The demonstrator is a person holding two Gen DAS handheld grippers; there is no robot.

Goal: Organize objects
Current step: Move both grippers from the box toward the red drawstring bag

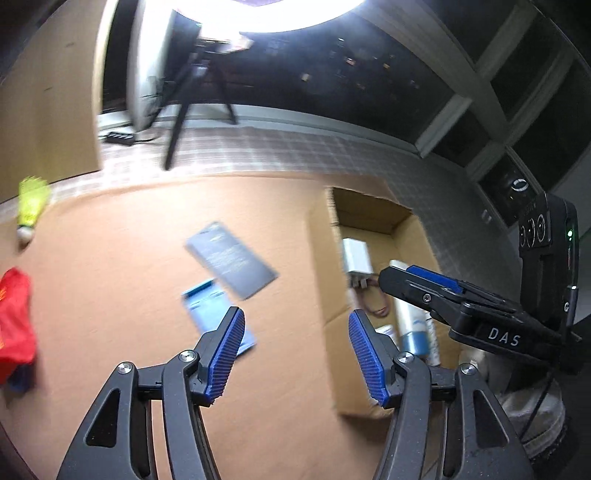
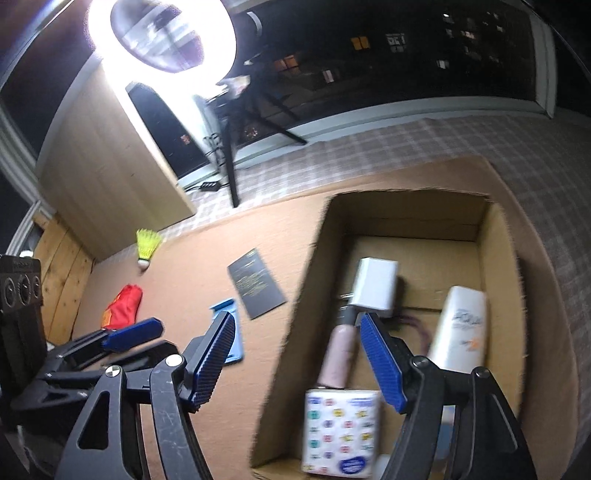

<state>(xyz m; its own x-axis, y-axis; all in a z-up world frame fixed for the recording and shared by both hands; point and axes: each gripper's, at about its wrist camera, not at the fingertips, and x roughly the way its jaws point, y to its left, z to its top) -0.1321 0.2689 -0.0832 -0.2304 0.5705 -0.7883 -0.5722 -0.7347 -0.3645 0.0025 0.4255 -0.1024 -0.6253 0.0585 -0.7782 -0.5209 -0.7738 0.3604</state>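
Note:
A cardboard box [image 2: 303,280] stands on the brown surface; it holds a white charger [image 2: 375,286], a white tube [image 2: 460,328], a pink tube [image 2: 340,356] and a patterned tissue pack [image 2: 341,430]. My right gripper [image 2: 295,358] is open and empty over the box's left wall. My left gripper [image 1: 295,354] is open and empty above the surface, just left of the box [image 1: 325,266]. A dark card [image 1: 231,254], a blue card [image 1: 214,314], a red pouch [image 1: 14,317] and a yellow shuttlecock [image 1: 31,205] lie outside the box.
A tripod [image 2: 231,158] with a bright ring light [image 2: 162,35] stands beyond the checked cloth [image 2: 369,147]. A wooden panel [image 2: 103,170] stands at the left. Dark windows [image 1: 332,74] line the back.

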